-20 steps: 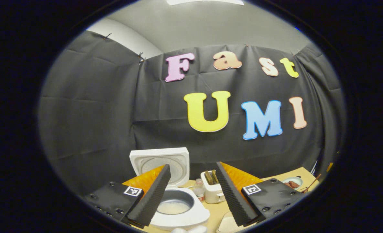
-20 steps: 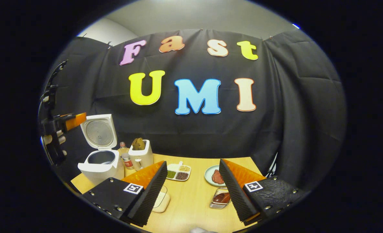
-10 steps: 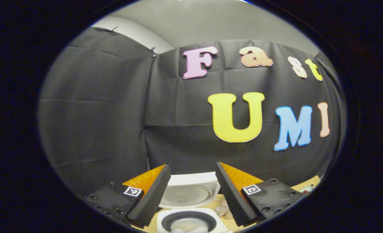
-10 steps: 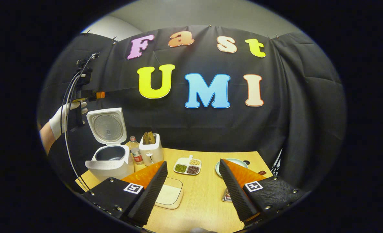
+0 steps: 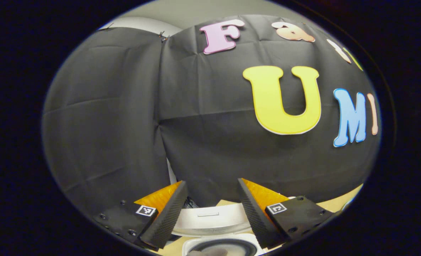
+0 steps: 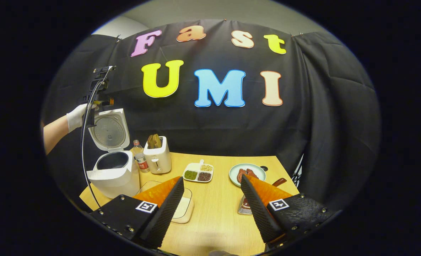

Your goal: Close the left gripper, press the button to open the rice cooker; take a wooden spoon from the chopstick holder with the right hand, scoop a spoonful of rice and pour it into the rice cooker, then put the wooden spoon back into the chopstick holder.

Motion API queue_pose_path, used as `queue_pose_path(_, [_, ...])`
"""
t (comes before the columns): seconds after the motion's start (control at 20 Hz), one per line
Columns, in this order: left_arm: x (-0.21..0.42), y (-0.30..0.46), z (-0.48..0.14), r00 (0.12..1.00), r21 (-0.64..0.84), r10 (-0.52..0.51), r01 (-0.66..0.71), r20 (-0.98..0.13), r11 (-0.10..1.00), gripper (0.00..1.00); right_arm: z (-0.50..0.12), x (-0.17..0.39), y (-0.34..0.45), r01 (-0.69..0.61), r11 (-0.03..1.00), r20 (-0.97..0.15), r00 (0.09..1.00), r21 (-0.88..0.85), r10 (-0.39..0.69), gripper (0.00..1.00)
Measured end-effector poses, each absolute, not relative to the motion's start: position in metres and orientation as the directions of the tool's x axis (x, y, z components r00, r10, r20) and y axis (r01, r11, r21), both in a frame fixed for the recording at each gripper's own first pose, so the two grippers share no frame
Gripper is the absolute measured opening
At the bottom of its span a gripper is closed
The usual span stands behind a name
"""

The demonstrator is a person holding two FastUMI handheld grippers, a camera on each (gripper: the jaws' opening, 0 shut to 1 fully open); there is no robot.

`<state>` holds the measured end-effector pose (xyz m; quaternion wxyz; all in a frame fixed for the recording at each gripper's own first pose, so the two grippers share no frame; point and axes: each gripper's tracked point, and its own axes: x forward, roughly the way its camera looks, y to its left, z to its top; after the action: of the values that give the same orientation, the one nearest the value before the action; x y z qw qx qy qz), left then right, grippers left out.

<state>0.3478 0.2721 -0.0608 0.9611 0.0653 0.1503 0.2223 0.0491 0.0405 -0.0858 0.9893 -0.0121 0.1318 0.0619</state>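
Rice cooker: stands at the lower left of the right gripper view, on the near left corner of the wooden table; its lid is tipped up and back, so the pot mouth is open. In the left gripper view its lid and pot rim sit at the bottom centre, between the fingers.

Left gripper: jaws spread apart, nothing between them. In the right gripper view it shows at the upper left, just above the raised lid, held by a gloved hand.

Right gripper: jaws wide apart and empty, hovering over the near part of the table at the bottom centre of its own view.

Chopstick holder: white, left of centre in the right gripper view, just right of the cooker with a small bottle between them. Wooden handles stick out of its top; which one is the spoon I cannot tell.

Step in hand: judged from the open lid and the empty right gripper, fetching the spoon comes next.

How to do it well: bring the right gripper up and to the left over the holder, line the fingers either side of one handle, close high on it, and lift straight up so the light holder does not tip or nudge the bottle.

Risk: the left gripper's cable hangs beside the cooker; keep clear of it.

Rice supply: the shallow tray at the lower centre may hold it; not certain.
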Motion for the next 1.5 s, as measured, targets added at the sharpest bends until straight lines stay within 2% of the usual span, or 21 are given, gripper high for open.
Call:
queue_pose_path(0.05, [0.348,0.275,-0.073,0.843,0.202,0.453,-0.409,-0.291,0.89,0.97,-0.088,0.049,0.037,-0.121,0.993,-0.27,0.956,-0.002,0.116,0.99])
queue_pose_path(0.1, [0.349,0.276,-0.069,0.846,0.208,0.46,-0.415,-0.269,0.886,0.95,-0.091,0.05,0.036,-0.12,0.993,-0.274,0.955,0.004,0.117,0.99])
queue_pose_path(0.2, [0.352,0.269,-0.07,0.844,0.212,0.448,-0.399,-0.294,0.892,0.99,-0.094,0.051,0.034,-0.126,0.992,-0.283,0.951,0.014,0.125,0.98])
queue_pose_path(0.3, [0.353,0.265,-0.071,0.843,0.208,0.433,-0.384,-0.318,0.9,0.93,-0.095,0.053,0.032,-0.135,0.991,-0.284,0.949,0.025,0.136,0.98])
queue_pose_path(0.4, [0.349,0.263,-0.072,0.835,0.203,0.434,-0.385,-0.338,0.9,0.94,-0.096,0.055,0.032,-0.147,0.988,-0.286,0.946,0.037,0.152,0.98])
queue_pose_path(0.7, [0.309,0.242,-0.087,0.8,0.099,0.411,-0.412,-0.437,0.906,0.95,-0.1,0.056,0.029,-0.193,0.979,-0.294,0.934,0.062,0.203,0.98])
queue_pose_path(1.05, [0.263,0.215,-0.116,0.762,0.089,0.378,-0.392,-0.526,0.915,0.96,-0.113,0.052,0.027,-0.252,0.965,-0.317,0.911,0.072,0.262,0.98])
queue_pose_path(1.25, [0.214,0.194,-0.174,0.655,0.024,0.314,-0.411,-0.687,0.911,0.95,-0.123,0.048,0.023,-0.278,0.958,-0.344,0.894,0.074,0.286,0.98])
queue_pose_path(1.5, [0.182,0.184,-0.215,0.604,0.051,0.293,-0.384,-0.741,0.922,0.96,-0.124,0.044,0.018,-0.286,0.953,-0.348,0.888,0.099,0.302,0.98])
